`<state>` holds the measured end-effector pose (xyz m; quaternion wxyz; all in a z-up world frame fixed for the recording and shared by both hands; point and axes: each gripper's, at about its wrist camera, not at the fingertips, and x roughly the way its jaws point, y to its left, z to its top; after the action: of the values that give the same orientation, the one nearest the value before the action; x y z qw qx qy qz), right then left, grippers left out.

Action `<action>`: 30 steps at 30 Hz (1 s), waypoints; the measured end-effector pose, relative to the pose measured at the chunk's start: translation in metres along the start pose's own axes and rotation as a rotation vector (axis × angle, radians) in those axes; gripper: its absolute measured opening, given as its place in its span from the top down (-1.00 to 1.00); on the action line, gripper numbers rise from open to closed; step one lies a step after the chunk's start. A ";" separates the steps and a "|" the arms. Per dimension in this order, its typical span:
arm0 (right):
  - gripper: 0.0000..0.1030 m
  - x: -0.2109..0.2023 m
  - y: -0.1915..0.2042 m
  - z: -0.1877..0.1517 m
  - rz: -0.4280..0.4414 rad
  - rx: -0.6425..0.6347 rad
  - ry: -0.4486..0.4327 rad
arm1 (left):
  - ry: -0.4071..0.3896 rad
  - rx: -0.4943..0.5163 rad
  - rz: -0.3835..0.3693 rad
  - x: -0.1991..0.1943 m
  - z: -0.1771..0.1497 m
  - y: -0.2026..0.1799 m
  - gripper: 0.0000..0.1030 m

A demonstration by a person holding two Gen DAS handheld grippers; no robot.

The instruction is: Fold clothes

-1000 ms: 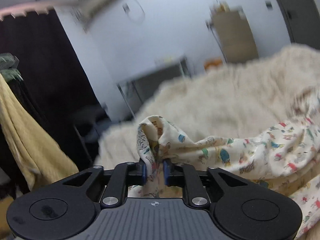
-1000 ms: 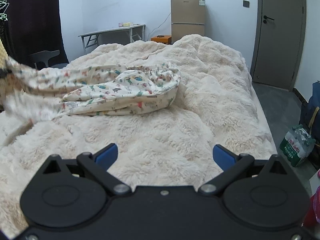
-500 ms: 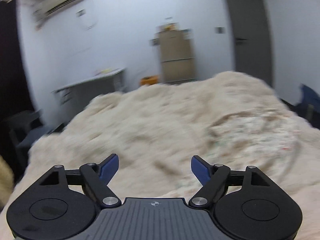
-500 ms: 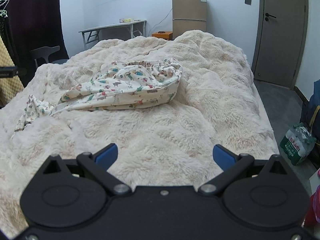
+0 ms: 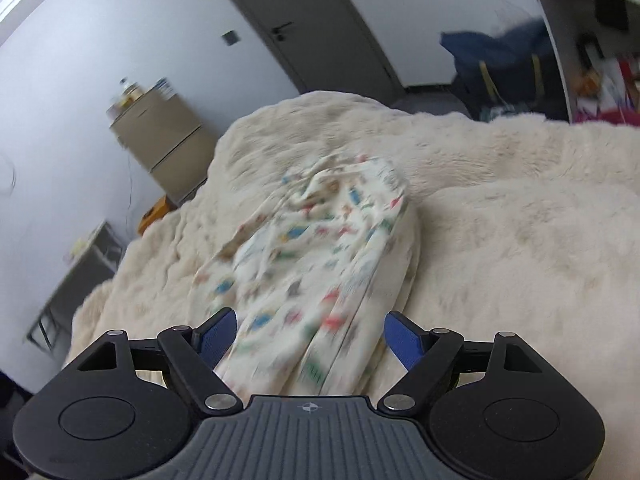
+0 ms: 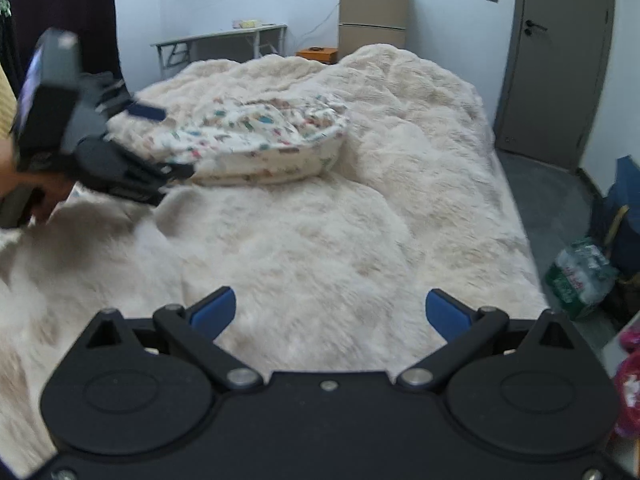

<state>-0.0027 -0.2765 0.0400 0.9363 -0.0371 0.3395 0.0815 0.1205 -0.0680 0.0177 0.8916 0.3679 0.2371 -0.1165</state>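
Lying bunched on fluffy blanket: printed garment, blurred; both grippers' fingers spread wide, seemingly empty

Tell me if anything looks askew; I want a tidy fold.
The printed garment lies bunched and wrinkled on the fluffy blanket, edges uneven. Both the left gripper and right gripper are open, holding nothing.

This was a bedroom in a home. A bed under a cream plush blanket filled the middle of the frame. At the upper centre stood a small 2-door fridge, at the upper left a folding table, at the right a grey door.
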 end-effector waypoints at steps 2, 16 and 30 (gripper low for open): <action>-0.99 -0.001 0.001 -0.006 0.015 0.047 -0.007 | 0.010 0.039 0.016 0.013 0.007 -0.008 -0.09; -0.98 -0.018 -0.044 -0.004 0.014 0.194 -0.066 | -0.207 0.066 -0.017 -0.079 0.002 0.000 1.00; -0.98 -0.015 -0.063 -0.003 0.018 0.232 -0.053 | -0.385 0.022 -0.383 -0.227 -0.061 -0.019 1.00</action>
<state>-0.0044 -0.3404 0.0483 0.9422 0.0766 0.3221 0.0510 -0.1023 -0.0310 0.0840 0.8779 0.2973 0.1273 -0.3532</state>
